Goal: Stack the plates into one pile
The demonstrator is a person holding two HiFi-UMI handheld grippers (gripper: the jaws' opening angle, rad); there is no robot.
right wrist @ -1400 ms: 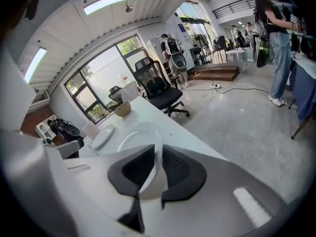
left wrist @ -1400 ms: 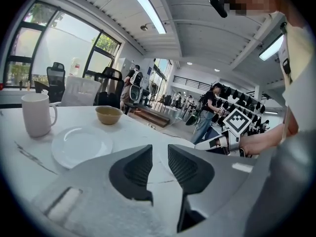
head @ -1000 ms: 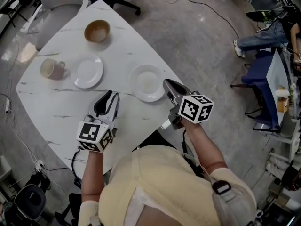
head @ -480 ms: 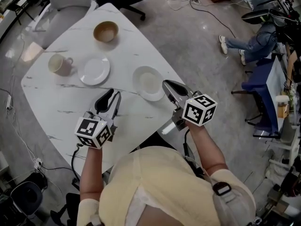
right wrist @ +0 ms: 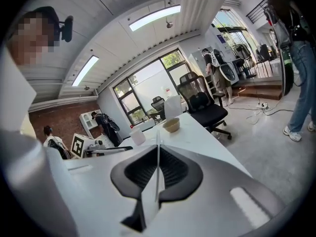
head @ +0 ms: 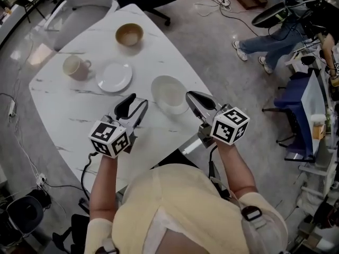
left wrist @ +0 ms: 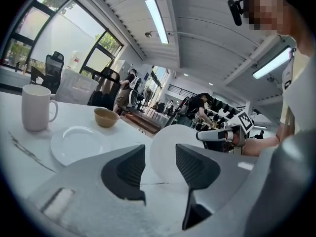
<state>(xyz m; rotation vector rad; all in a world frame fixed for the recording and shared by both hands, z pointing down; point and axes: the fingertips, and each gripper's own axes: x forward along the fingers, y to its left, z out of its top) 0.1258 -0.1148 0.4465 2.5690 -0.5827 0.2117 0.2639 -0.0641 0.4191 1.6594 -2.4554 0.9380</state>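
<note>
A cup (head: 76, 66) stands on the white surface (head: 63, 115), well ahead of the left tool (head: 137, 100) and off to its left. The flat plate (head: 114, 76) lies just beside the cup, ahead of that tool's tips. A bowl (head: 129, 34) sits farther out, beyond the plate.

The left tool hovers low over the surface with its jaws opening. Nothing stands between the pads; through the gap show only the surface and the other plate beyond.

That held plate (head: 169, 91) is to the right of the left tool, between the two tools. The right tool (head: 192, 97) has its jaws clamped tight on the plate's near rim, which runs edge-on between the pads in the right gripper view. From the left gripper view the plate stands tilted, with the side at the right tool raised. Whether its opposite edge touches the surface cannot be told.

The task looks to be at its first step. No pile exists yet, and the two plates are well apart, one gripped and one flat and untouched. What seems left is to carry the held plate leftward across the surface, lower it squarely onto the flat plate and let go. The cup and bowl appear to play no part.
</note>
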